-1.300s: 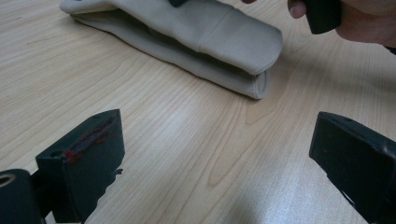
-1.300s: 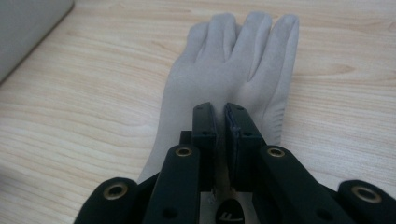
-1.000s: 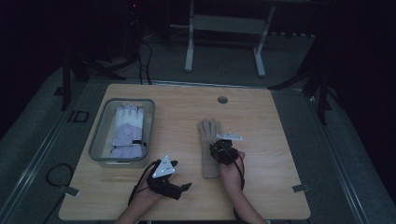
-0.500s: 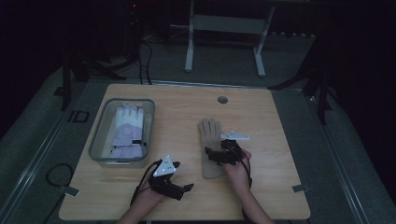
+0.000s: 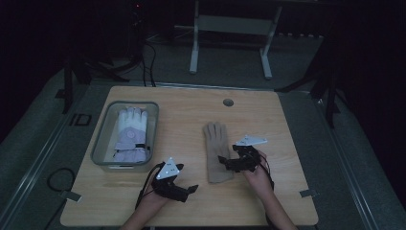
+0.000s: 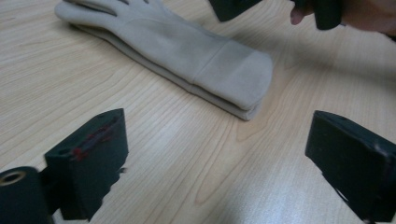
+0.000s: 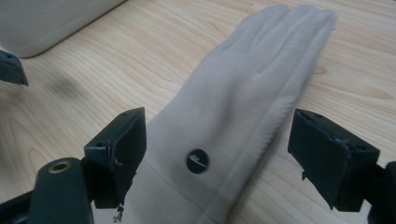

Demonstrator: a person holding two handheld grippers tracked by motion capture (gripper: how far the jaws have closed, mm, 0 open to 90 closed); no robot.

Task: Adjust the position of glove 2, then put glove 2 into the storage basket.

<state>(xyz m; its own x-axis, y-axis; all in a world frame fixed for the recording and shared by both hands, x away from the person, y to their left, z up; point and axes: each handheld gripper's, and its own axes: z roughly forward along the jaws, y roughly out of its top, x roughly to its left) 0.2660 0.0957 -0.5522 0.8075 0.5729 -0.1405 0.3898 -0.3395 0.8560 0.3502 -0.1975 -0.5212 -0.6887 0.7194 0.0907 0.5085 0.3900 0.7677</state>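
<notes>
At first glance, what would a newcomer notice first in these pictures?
A beige glove lies flat in the middle of the wooden table. The right gripper hangs beside its cuff, jaws just opened and apart from it. At the table's left, a clear box holds a pale glove.

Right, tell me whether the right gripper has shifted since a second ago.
Yes. The right gripper has drawn off rightwards, away from the clear plastic tray, its jaws just opened off the beige fabric glove, which lies flat on the wooden table.

Clear bin (image 5: 103, 143) with pale lilac gloves (image 5: 130, 134) at the table's (image 5: 287, 120) left.
</notes>
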